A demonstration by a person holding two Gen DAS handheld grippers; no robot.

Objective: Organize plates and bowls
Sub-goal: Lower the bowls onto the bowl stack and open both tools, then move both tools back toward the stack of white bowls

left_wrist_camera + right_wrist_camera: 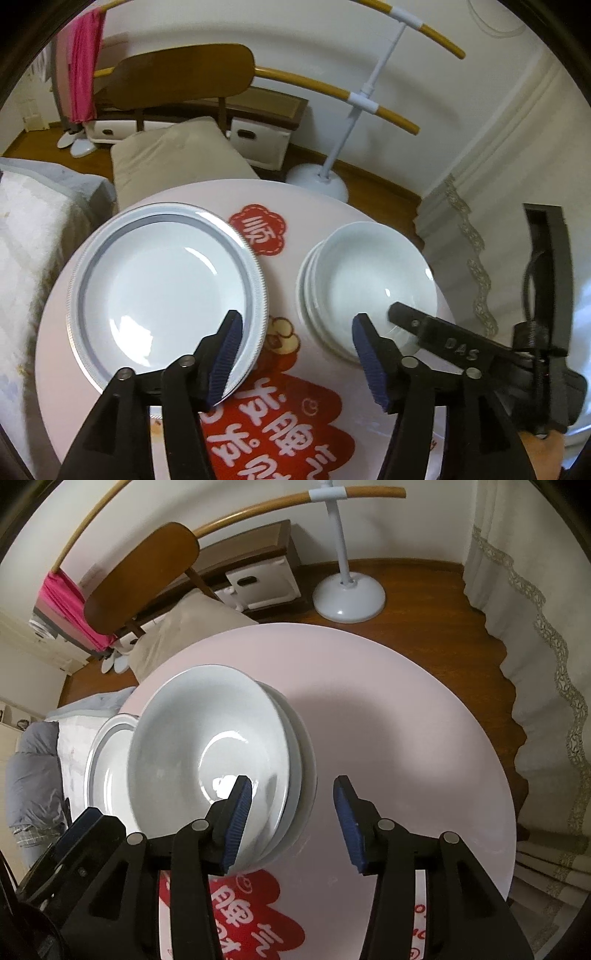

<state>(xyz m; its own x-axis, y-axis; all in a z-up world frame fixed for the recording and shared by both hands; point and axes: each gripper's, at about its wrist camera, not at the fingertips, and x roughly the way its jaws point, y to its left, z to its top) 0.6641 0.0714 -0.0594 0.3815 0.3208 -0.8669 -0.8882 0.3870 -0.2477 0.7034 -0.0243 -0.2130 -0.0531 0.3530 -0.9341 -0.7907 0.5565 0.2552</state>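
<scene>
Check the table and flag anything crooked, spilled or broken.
Only the stack of white bowls looks off: the top bowl sits shifted sideways, so the rims beneath show unevenly on one side. The plates with ridged rims lie flat. No spills or chips are visible on the round table.

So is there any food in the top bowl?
Empty. The top bowl in the stack shows only bare, shiny white inside, right down to its bottom.

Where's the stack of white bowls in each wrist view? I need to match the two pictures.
Left wrist view: stack of white bowls sits right of centre on the round table, beside the grey-rimmed plate.
Right wrist view: the stack fills centre-left, hiding most of the plate.
Shared landmark: the white stand base on the floor beyond the table.
</scene>
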